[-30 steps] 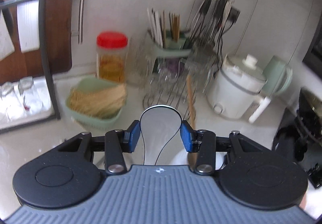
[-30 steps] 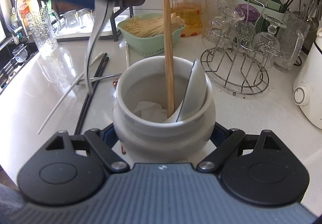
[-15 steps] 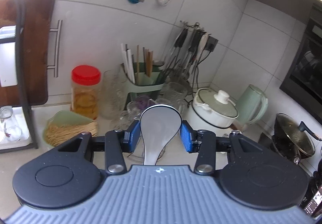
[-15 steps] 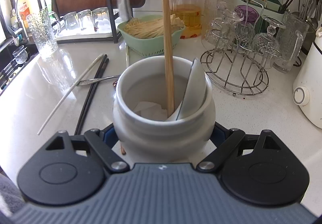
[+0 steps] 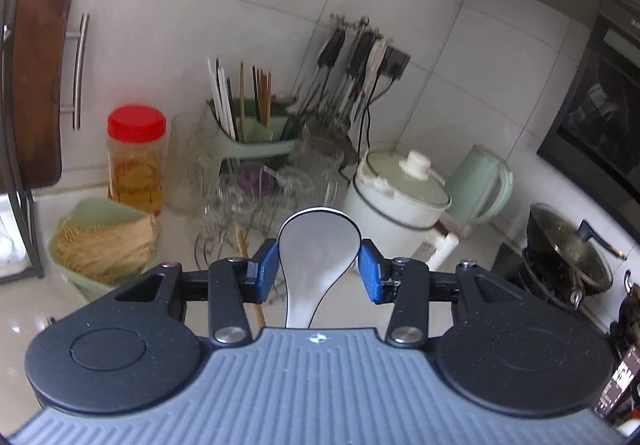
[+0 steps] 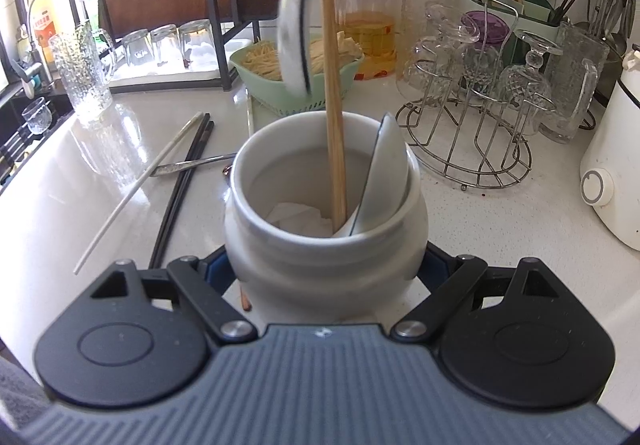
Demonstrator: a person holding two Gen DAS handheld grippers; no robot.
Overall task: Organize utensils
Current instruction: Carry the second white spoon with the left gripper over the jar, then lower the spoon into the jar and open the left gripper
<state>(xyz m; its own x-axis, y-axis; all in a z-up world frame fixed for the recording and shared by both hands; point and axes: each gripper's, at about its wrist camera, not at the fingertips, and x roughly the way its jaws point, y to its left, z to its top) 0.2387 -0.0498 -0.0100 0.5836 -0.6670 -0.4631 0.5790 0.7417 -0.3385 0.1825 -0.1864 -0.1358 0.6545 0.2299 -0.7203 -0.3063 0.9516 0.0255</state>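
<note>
The right gripper [image 6: 325, 269] clamps a white ceramic jar [image 6: 324, 245] from both sides on the pale countertop [image 6: 500, 237]. Inside the jar stand a wooden chopstick [image 6: 334, 117], leaning slightly, and a white spoon [image 6: 384, 173] against the right wall, with crumpled white paper [image 6: 296, 217] at the bottom. Another white spoon [image 6: 296, 13] hangs blurred in the air above the jar. Left of the jar lie black chopsticks [image 6: 184, 185], a white chopstick [image 6: 136, 193] and a metal utensil [image 6: 192, 165].

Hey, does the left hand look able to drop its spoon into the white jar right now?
Probably yes. The left tool grips the spoon, which hangs above the white jar held by the right tool. The mouth is open, though a wooden chopstick and another spoon crowd its right side.
</note>
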